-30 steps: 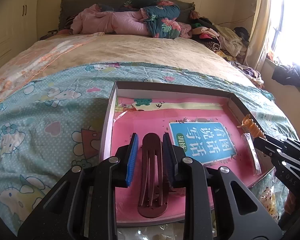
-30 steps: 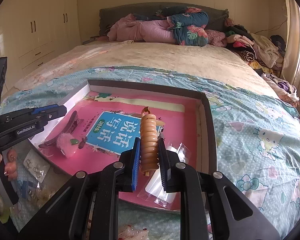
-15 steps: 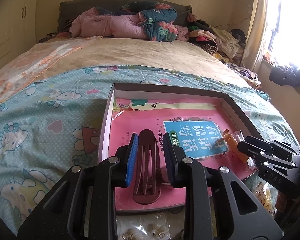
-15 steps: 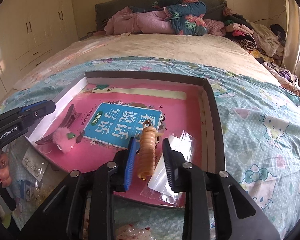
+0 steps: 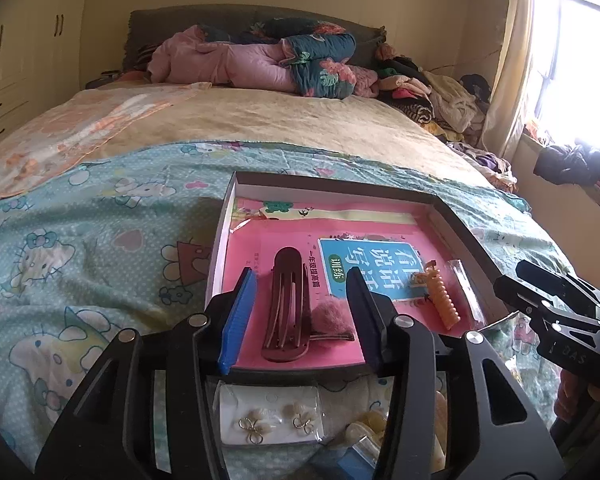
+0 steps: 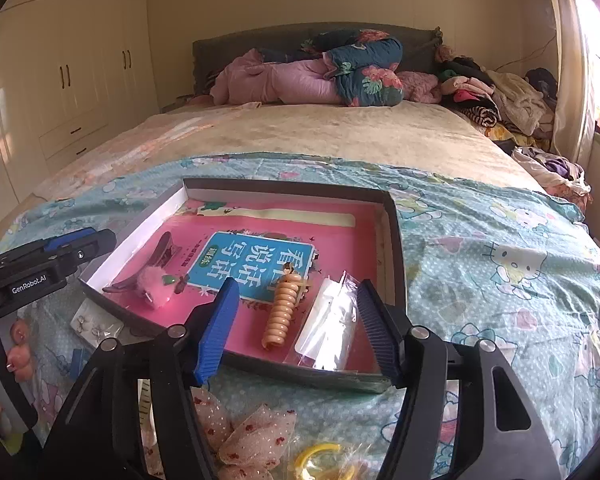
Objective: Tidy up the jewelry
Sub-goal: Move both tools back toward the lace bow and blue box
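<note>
**Both clips released into tray; fingers spread wide**

Bed (image 5: 260,128) with cartoon-print sheet (image 5: 80,248) carrying shallow dark-rimmed tray (image 5: 332,184), pink booklet (image 6: 268,236) lining its floor.

Change against a second ago: left gripper (image 5: 300,312) was clamped on maroon hair clip (image 5: 286,312), right gripper (image 6: 296,324) on peach spiral hair tie (image 6: 282,308). Now both sets of fingers wide apart, nothing held. Clip and tie lying flat on the booklet inside tray. Judged: two placements complete, both hands free for next pick.

Position relative to fingers:
- Maroon hair clip between left fingers, nearer the blue pad (image 5: 238,320), not touching either. Pink fluffy clip (image 5: 332,318) just beside it.
- Spiral hair tie between right fingers, nearer the blue one; clear plastic bag (image 6: 328,320) beside it toward the dark finger.

Remaining outside tray, near edge of bed: earring card (image 5: 270,420), sheer dotted bow (image 6: 240,436), yellow ring (image 6: 320,454). Judged likely next targets.
</note>
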A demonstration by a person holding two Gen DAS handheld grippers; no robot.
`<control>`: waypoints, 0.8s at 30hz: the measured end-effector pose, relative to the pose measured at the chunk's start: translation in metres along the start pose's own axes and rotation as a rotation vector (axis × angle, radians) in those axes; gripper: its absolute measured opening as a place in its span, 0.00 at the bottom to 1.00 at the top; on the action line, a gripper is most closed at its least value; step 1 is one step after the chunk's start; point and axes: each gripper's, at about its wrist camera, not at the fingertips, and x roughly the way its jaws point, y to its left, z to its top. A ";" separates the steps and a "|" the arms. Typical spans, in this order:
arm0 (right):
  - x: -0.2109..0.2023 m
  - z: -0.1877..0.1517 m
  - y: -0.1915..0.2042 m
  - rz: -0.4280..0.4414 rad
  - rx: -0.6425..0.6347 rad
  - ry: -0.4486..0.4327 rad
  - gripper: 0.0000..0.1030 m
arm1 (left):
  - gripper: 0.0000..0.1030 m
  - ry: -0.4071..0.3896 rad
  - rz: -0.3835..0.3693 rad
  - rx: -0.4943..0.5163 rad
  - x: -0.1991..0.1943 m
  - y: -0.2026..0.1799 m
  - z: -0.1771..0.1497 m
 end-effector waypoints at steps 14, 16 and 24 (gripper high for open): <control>-0.036 -0.015 0.000 0.001 0.002 -0.036 0.70 | 0.67 -0.026 -0.014 -0.003 -0.025 -0.008 -0.012; -0.040 -0.016 0.001 0.003 -0.001 -0.039 0.71 | 0.71 -0.029 -0.013 0.001 -0.029 -0.010 -0.013; -0.057 -0.026 0.002 0.002 -0.015 -0.046 0.75 | 0.82 -0.032 -0.031 0.005 -0.043 -0.018 -0.021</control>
